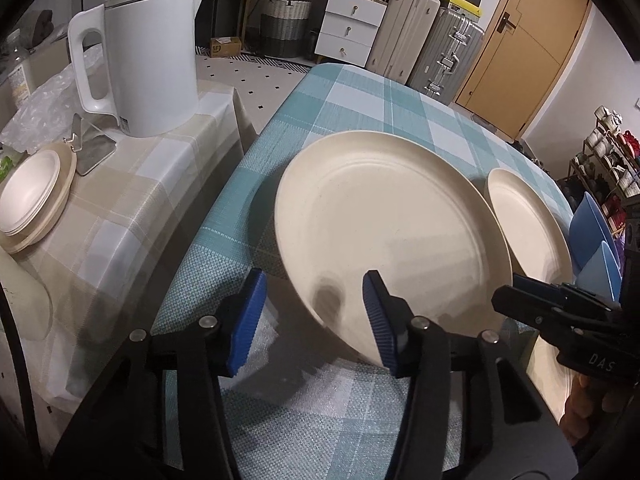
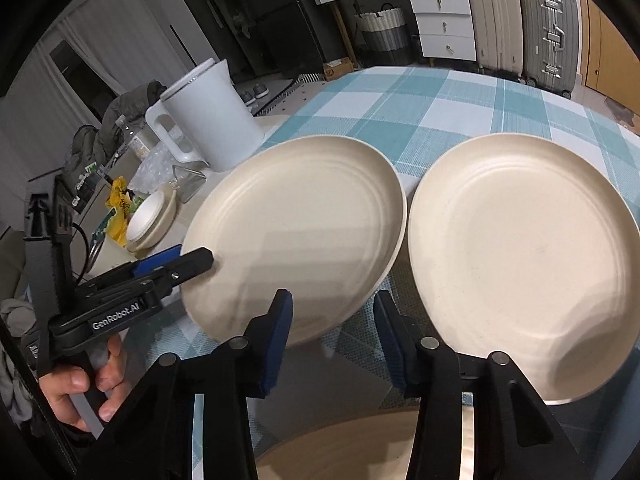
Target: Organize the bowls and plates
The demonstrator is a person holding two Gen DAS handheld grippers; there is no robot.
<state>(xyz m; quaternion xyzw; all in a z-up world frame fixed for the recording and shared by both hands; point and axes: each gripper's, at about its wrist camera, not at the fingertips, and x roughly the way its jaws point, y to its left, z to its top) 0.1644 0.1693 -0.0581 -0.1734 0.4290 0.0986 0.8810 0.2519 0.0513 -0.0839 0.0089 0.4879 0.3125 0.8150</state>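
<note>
At 9 o'clock in the left wrist view, a stack of small plates (image 1: 30,200) lies on the beige side table (image 1: 132,200), and the white kettle (image 1: 148,60) stands behind it at 11 o'clock. The right wrist view shows this same stack (image 2: 150,218) only small, at 9 o'clock.

In the middle of the left wrist view, the left plate (image 1: 384,236) is tilted, with its near rim lifted from the checked table (image 1: 360,96). The left gripper (image 1: 316,320) has its fingers apart; the right pad (image 1: 378,320) lies over the plate's rim, the left pad beside it. From the right wrist view, the left gripper (image 2: 188,260) seems to pinch the plate rim at 9 o'clock, but I cannot tell this for sure.

The right plate (image 1: 524,224) shows only partly at 3 o'clock in the left wrist view; the right wrist view shows it whole (image 2: 524,264), flat and just beside the left plate (image 2: 304,236). The right gripper (image 2: 332,340) is spread open and holds nothing, pointing at the gap between both plates. A blue bowl (image 1: 592,232) appears only at the left wrist view's right edge.
</note>
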